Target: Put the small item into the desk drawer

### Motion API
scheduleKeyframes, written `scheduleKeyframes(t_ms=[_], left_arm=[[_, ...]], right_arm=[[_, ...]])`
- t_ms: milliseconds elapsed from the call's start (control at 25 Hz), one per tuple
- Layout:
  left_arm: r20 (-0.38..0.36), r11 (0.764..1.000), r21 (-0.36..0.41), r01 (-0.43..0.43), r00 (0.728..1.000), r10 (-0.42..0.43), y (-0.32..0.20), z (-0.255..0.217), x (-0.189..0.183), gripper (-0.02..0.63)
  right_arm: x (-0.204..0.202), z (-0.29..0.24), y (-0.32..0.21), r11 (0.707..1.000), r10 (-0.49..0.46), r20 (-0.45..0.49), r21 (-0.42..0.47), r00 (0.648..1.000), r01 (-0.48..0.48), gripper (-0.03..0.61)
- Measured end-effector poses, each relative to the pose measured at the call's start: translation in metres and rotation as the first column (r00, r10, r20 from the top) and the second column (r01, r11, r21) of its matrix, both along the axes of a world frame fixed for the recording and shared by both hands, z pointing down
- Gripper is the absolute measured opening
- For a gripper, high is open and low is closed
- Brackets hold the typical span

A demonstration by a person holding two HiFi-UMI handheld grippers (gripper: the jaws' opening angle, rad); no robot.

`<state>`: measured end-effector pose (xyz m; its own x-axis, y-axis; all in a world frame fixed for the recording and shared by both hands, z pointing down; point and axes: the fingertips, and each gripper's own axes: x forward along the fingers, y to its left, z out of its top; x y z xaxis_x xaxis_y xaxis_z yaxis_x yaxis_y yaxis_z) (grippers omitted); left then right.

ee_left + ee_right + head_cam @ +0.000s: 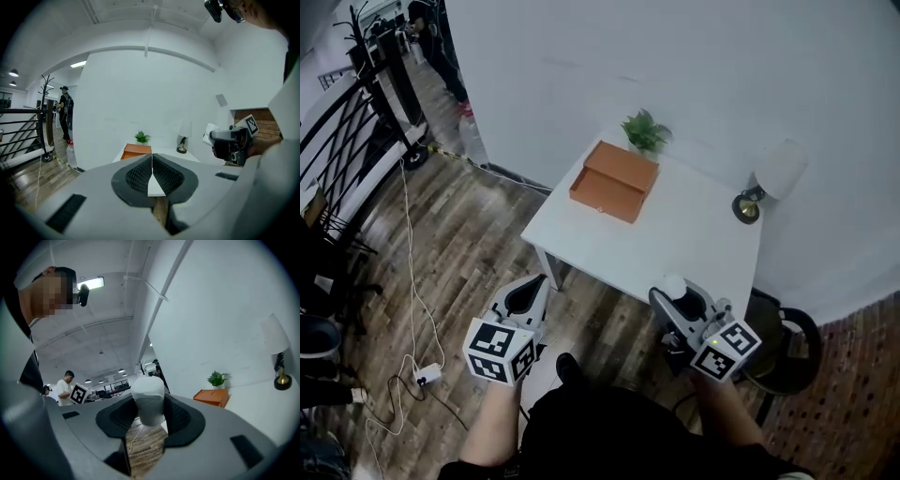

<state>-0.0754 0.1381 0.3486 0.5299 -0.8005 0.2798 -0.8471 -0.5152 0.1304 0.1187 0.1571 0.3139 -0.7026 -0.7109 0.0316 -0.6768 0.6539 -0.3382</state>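
Head view: I stand off from the desk, both grippers well short of it. The right gripper is clamped on the white item. The left gripper carries nothing. The orange drawer sits at the desk's far corner beside a plant, with a lamp off to the right. I cannot tell from here whether the drawer is shut. Its knob is tiny, so I judge the left gripper could miss it. The box looks light, and a pull might drag it along the desk.

Left gripper view: only here do I see that these jaws are closed together with nothing between them. They must part before they can take the knob. This view also shows the drawer from the front, straight ahead of the jaws.

Right gripper view: this shows what the head view cannot, namely that the pads hold the item low, with its rounded top standing well above them. A knock on the drawer's edge could tip it loose, and below it is bare floor.
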Motion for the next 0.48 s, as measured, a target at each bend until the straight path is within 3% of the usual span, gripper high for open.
scheduleKeyframes(t_ms=[480], left_arm=[[-0.053,0.999,-0.025,-0.028,0.998,0.026,-0.086,0.013,-0.074,0.012]], right_arm=[[-0.080,-0.003,-0.084,1.000,0.021,-0.041,-0.014,0.999,-0.021,0.170]])
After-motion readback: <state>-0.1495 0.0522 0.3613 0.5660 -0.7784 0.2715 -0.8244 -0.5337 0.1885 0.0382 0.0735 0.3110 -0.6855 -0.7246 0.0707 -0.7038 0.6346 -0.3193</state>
